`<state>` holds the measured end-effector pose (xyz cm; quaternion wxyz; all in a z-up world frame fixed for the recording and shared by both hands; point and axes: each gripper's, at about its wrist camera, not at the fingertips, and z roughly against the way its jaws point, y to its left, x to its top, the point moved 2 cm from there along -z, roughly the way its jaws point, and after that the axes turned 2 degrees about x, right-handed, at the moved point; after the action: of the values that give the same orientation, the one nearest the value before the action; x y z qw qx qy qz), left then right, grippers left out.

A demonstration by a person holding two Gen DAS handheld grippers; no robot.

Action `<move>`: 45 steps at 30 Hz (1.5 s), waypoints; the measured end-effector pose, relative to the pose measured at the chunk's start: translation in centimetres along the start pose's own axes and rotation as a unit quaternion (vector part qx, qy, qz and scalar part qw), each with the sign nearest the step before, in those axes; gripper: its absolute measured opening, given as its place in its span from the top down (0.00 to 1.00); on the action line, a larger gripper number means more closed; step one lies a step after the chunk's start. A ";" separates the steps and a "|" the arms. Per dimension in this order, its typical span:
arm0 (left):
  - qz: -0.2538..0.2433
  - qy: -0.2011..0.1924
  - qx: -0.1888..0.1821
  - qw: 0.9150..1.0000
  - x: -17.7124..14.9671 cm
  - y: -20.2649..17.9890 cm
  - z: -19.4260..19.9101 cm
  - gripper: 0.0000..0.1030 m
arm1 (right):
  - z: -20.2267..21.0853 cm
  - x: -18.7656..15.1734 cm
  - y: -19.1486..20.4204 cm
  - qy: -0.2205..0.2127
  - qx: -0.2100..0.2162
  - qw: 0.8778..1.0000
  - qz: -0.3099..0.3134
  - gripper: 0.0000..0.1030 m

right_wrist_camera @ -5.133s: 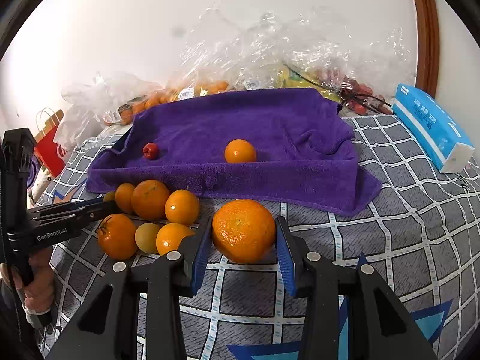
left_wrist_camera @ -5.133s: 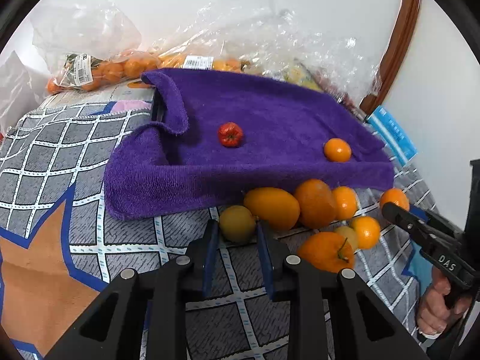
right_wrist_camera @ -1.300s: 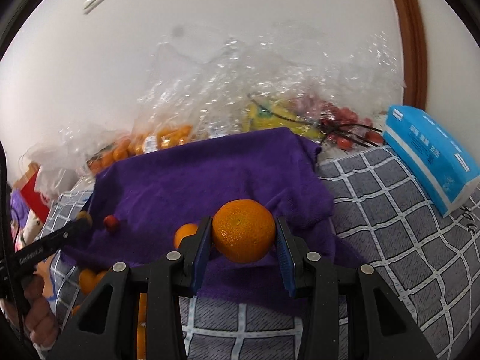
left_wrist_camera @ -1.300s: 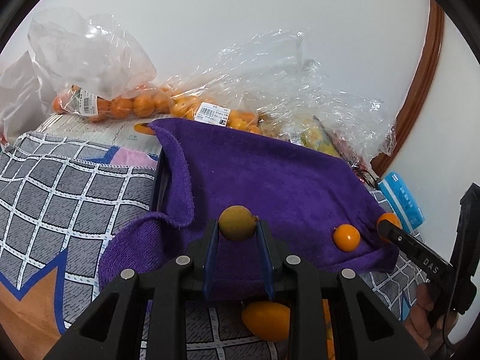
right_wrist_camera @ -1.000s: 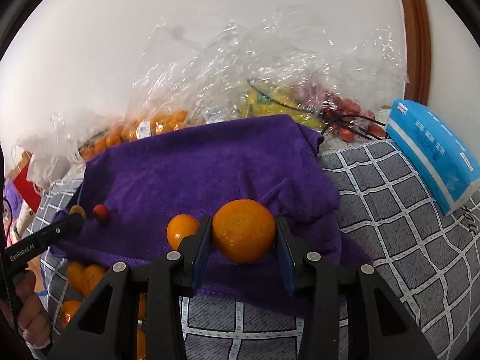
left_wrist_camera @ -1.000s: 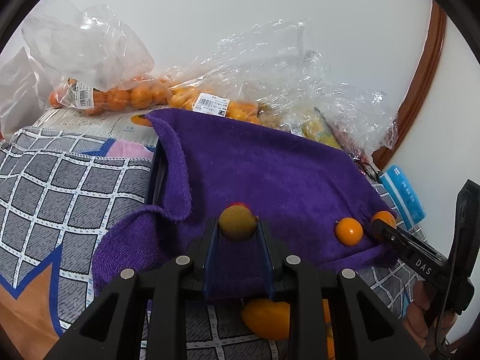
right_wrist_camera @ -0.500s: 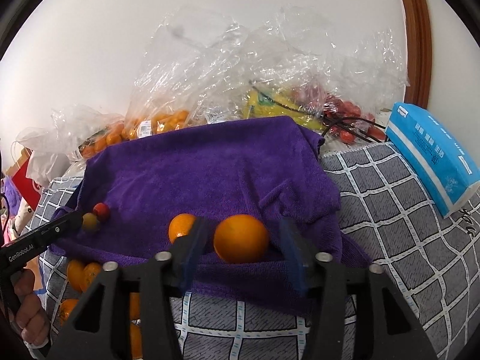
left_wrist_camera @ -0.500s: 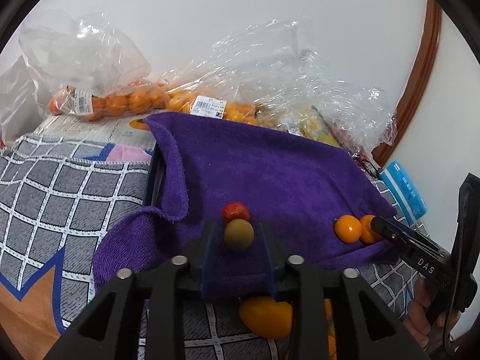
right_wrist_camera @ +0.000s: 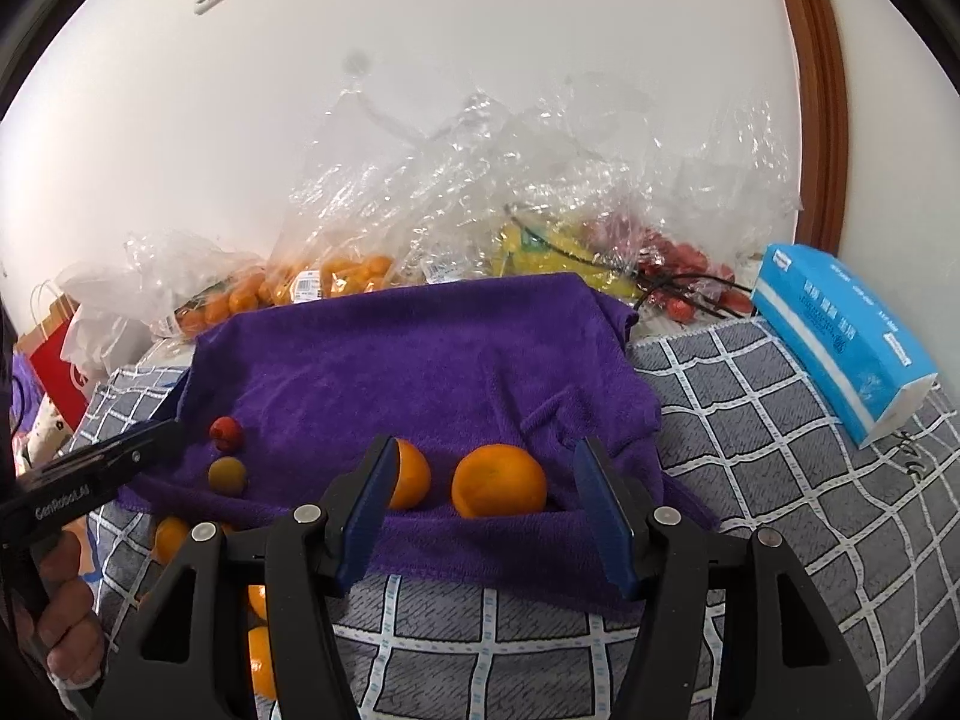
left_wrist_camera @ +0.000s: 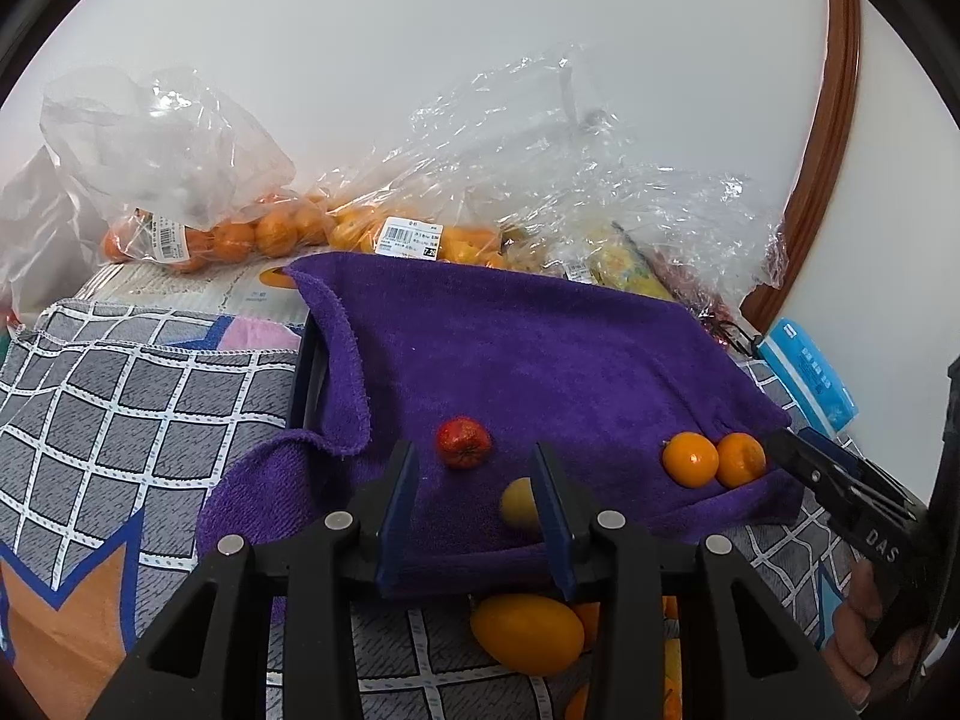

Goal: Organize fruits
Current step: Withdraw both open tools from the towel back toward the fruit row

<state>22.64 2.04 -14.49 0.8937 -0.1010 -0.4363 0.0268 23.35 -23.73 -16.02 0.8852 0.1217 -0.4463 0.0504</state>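
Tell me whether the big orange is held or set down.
Set down: the big orange rests on the purple towel, clear of both pads.

1. Both grippers are built of black plastic arms with blue pads and silver screw heads: left gripper [left_wrist_camera: 474, 504], right gripper [right_wrist_camera: 483, 510]
2. White lettering "GenRobot.AI" and "DAS" is printed on their sides

Two oranges [right_wrist_camera: 498, 481]; one purple towel [right_wrist_camera: 420, 360]

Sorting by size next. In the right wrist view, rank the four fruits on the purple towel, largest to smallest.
1. Large orange
2. Smaller orange, partly hidden by a gripper finger
3. Yellow-green fruit and red fruit: too alike to rank.
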 end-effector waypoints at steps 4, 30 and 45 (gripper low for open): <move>-0.003 -0.005 -0.001 1.000 -0.1 -0.2 0.5 0.64 | 0.4 -0.5 1.1 0.002 0.015 1.000 0.018 0.41; -0.006 -0.025 0.006 1.000 -0.1 0.3 2.6 0.60 | 2.2 -5.9 6.5 0.101 0.046 0.992 0.059 0.48; 0.012 -0.012 0.001 1.000 -0.1 0.9 2.1 0.60 | 2.4 -7.0 6.3 0.130 0.044 0.988 0.071 0.64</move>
<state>21.01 3.22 -13.47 0.8882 -0.1049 -0.4455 0.0397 16.02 -18.10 -19.21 0.9236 0.1210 -0.3324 0.1481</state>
